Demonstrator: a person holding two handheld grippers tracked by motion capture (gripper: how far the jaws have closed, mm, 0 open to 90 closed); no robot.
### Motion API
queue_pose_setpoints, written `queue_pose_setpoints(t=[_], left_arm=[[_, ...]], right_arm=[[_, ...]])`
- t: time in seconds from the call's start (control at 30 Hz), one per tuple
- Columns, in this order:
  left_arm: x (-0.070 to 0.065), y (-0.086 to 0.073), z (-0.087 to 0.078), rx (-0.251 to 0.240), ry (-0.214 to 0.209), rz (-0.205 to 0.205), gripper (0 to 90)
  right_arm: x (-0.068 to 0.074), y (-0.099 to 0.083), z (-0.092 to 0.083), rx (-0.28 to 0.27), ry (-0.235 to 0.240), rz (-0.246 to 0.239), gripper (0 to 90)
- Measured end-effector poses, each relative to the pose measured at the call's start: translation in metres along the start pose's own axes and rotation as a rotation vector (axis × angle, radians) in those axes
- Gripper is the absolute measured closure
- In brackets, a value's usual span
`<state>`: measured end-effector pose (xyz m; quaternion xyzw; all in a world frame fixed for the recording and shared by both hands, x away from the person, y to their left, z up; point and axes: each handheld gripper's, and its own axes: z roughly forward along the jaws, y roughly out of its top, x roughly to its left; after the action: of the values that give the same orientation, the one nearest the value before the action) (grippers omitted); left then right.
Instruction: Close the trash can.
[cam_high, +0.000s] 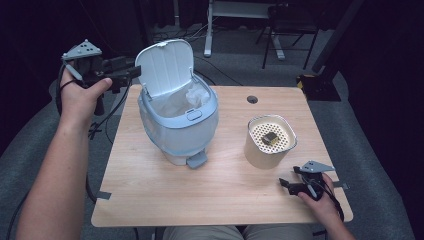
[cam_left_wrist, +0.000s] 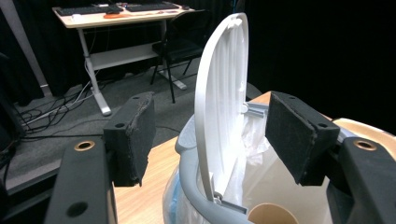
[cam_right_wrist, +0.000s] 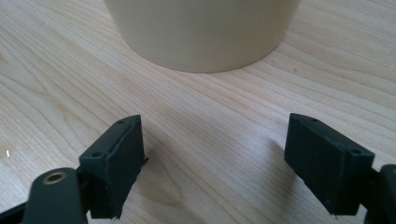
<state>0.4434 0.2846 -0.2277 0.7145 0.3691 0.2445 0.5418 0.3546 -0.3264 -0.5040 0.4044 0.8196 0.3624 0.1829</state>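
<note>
Bin lid (cam_high: 164, 66): up, pedal bin (cam_high: 180, 131) lined and ready.
Left gripper (cam_high: 131, 73): released, at lid's 9 o'clock.
Right gripper (cam_high: 286, 184): released, empty, at 5 o'clock of beige container (cam_high: 269, 142).
Left: container's contents not yet binned.

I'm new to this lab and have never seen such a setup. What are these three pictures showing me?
A person holds a two-fingered grabbing tool in each hand at a wooden table. One picture looks down from above; the other two come from cameras riding on each tool. On the table stand a small pedal bin with its lid raised and a white bag inside, and a beige cup with a perforated top. The left gripper is beside the lid, open. The right gripper rests near the cup, open. Nothing is held.
</note>
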Motion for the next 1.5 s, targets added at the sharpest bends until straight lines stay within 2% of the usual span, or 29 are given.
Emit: queue_pose_setpoints(t=[0.1, 0.2, 0.27, 0.47, 0.7, 0.77, 0.83, 1.03, 1.2, 1.4, 1.5], left_arm=[[-0.005, 0.0, 0.007, 0.0, -0.051, 0.006, 36.4], [-0.008, 0.0, 0.009, 0.0, -0.071, 0.011, 37.1], [-0.009, 0.0, 0.009, -0.009, -0.088, -0.008, 32.1], [-0.014, -0.002, 0.003, -0.011, -0.139, -0.009, 37.9], [-0.035, -0.012, 0.005, 0.034, -0.2, 0.031, 39.9], [-0.044, -0.021, 0.01, 0.068, -0.204, 0.057, 39.3], [-0.048, -0.023, 0.012, 0.072, -0.209, 0.062, 38.6], [-0.063, -0.035, 0.021, 0.081, -0.267, 0.073, 38.2], [-0.074, -0.04, 0.03, 0.114, -0.327, 0.063, 41.6], [-0.086, -0.046, 0.044, 0.172, -0.321, 0.074, 43.2], [-0.089, -0.047, 0.048, 0.159, -0.313, 0.079, 44.5]], right_arm=[[0.0, 0.0, 0.0, 0.0, 0.0, -0.001, 20.3], [0.0, 0.0, 0.0, 0.0, 0.0, 0.001, 20.2], [0.0, 0.0, 0.0, 0.0, 0.0, 0.0, 20.3], [0.0, 0.0, 0.0, 0.0, 0.0, 0.0, 20.2], [0.0, 0.0, 0.0, 0.0, 0.0, 0.0, 20.2], [0.0, 0.0, 0.0, 0.0, 0.0, 0.001, 20.2], [0.0, 0.0, 0.0, 0.001, 0.0, 0.001, 20.2], [0.0, 0.0, 0.0, 0.001, 0.0, 0.001, 20.2], [0.0, 0.0, 0.0, 0.0, 0.0, 0.001, 20.2], [0.0, 0.0, 0.0, 0.0, 0.0, 0.001, 20.3], [0.0, 0.0, 0.0, 0.0, 0.0, 0.001, 20.3]])
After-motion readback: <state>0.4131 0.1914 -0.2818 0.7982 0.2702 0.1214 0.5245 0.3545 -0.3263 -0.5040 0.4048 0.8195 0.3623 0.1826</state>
